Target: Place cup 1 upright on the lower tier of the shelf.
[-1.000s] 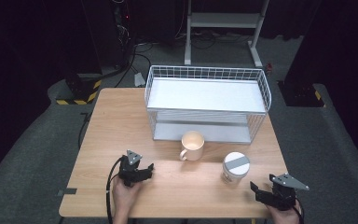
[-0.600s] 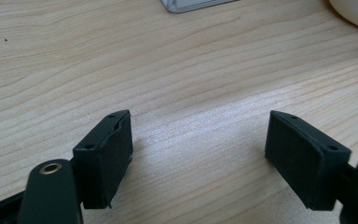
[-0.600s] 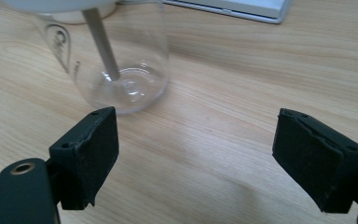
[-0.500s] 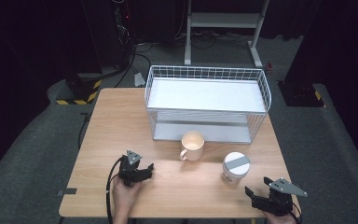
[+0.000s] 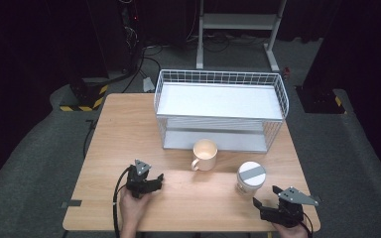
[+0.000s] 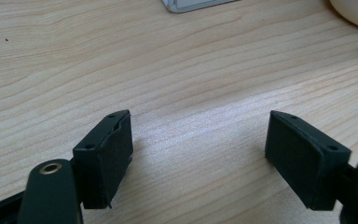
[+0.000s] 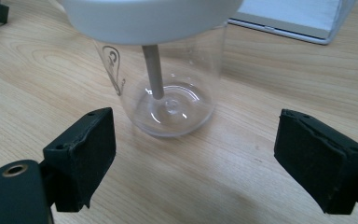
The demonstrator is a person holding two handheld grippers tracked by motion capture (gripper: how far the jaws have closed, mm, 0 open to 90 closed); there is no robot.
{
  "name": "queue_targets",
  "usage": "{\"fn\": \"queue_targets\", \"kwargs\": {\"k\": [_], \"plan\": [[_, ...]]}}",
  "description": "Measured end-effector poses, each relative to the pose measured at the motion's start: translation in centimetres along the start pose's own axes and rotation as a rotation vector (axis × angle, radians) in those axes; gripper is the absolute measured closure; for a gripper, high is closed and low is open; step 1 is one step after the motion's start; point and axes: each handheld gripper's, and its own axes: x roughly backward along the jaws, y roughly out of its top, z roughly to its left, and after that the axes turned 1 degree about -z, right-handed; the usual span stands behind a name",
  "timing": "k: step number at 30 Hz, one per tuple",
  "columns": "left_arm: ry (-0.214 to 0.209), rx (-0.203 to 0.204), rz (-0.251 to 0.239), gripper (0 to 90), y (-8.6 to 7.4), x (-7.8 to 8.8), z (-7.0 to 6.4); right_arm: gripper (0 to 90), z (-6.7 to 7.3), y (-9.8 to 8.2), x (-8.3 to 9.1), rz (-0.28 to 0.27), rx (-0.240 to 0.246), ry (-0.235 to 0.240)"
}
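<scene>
**Mia:** What could go wrong here?

**Ben:** The right gripper [image 5: 264,204] has just been spreading its jaws, and nothing is between them. The clear jar [image 7: 168,84] stands right in front of them, not touching. If the gripper pushes in crooked, one jaw could bump the glass and tip the jar over. It looks tall and smooth, so it may slip too.

**Mia:** What is in the jar?

**Ben:** I think it is empty. It has a white lid [image 5: 251,173] with a grey strip on top, and a grey stick hangs down inside to the bottom.

**Mia:** And the left gripper [image 5: 155,179]?

**Ben:** Its jaws are spread apart with only bare wooden table [image 6: 177,84] between them. It rests low on the table.

**Mia:** What is near it?

**Ben:** A cream mug [image 5: 205,154] sits ahead of it and toward the right gripper. The mug looks empty. Behind the mug and the jar is a white wire rack [image 5: 220,79]. Both of its shelves are bare.

**Mia:** Could the mug get hit?

**Ben:** Maybe, if the jar swings sideways when lifted. They stand near each other.
</scene>
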Motion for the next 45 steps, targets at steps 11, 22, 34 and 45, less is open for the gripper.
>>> {"fn": "queue_targets", "kwargs": {"k": [11,22,34,45], "plan": [[0.0,0.0,0.0,23.4,0.0,0.0,0.0,11.2,0.5,0.8,-0.8,-0.007,0.013,0.019],[0.0,0.0,0.0,23.4,0.0,0.0,0.0,10.6,1.0,1.9,-1.9,-0.009,0.032,0.035],[0.001,-0.002,0.0,23.4,0.0,0.0,0.0,10.5,1.3,3.0,-3.2,-0.019,0.031,0.049],[0.002,-0.003,0.0,23.4,0.0,0.0,0.0,11.2,1.3,3.6,-4.1,-0.029,0.027,0.048]]}}
